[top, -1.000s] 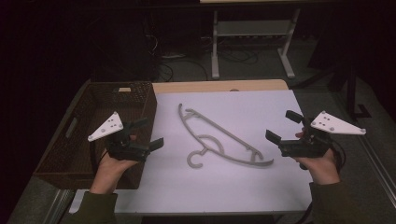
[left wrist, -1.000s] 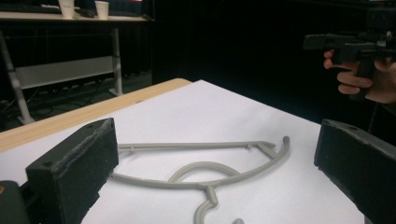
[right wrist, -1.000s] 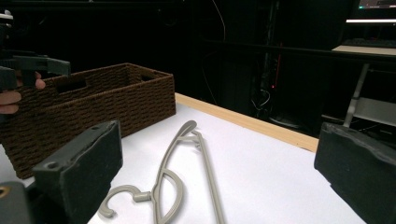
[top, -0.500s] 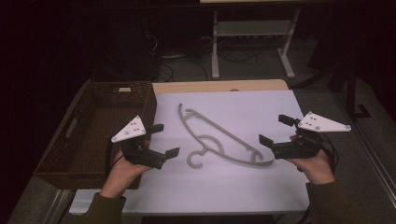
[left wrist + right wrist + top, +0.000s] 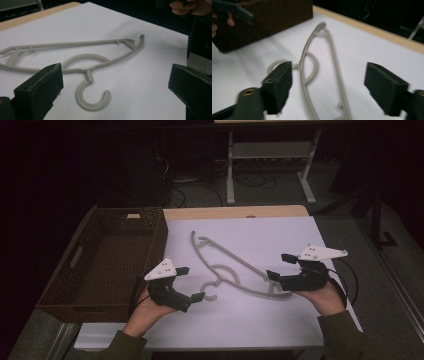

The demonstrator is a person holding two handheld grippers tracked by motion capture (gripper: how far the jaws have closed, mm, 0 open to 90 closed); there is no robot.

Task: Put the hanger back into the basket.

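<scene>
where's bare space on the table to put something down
Free: the white sheet beyond the hanger toward the far right corner, and the near strip between the two hands. The wicker basket is empty. Crowded: the middle, with both open grippers flanking the hanger.

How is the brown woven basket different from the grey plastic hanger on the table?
The brown woven basket is dark, boxy and deep, with walls; the grey plastic hanger is pale, thin and lies flat. The basket sits at the table's left edge, beside the white sheet; the hanger lies on that sheet, between the left gripper and the right gripper. Neither thing is held: both grippers are open.
</scene>
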